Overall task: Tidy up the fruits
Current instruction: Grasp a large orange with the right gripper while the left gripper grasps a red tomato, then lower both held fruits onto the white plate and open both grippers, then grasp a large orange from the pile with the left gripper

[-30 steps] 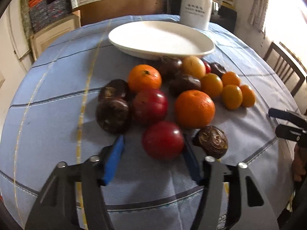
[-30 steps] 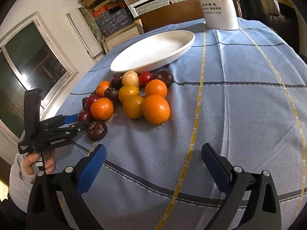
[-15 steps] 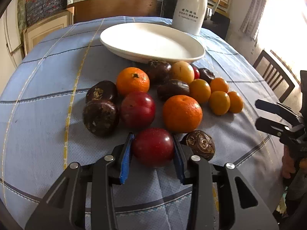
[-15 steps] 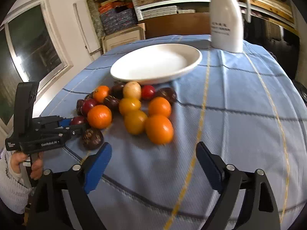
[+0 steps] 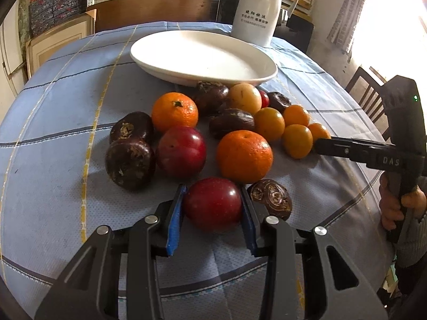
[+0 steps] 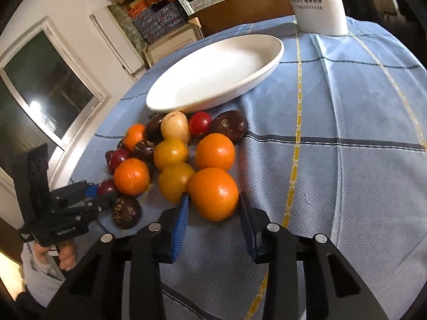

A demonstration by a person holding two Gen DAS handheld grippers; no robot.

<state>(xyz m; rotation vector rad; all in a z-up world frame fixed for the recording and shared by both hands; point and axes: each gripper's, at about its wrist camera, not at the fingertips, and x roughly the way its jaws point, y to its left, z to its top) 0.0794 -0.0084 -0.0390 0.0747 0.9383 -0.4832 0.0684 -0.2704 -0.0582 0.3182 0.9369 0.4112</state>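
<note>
The red fruit (image 5: 212, 203), nearest of the pile below the white plate (image 5: 202, 56), is pinched by the left claw (image 5: 210, 214). The right claw (image 6: 213, 213) is closing around an orange (image 6: 213, 193); either round fruit could squirt free and scatter its neighbours.

Daylight floods in from the blown-out window (image 5: 400, 13) at the left wrist view's right edge, glaring off the white plate (image 5: 165, 61). Fruit cast soft shadows toward the camera. Both views are sharp, with fisheye bending and dark corners.
</note>
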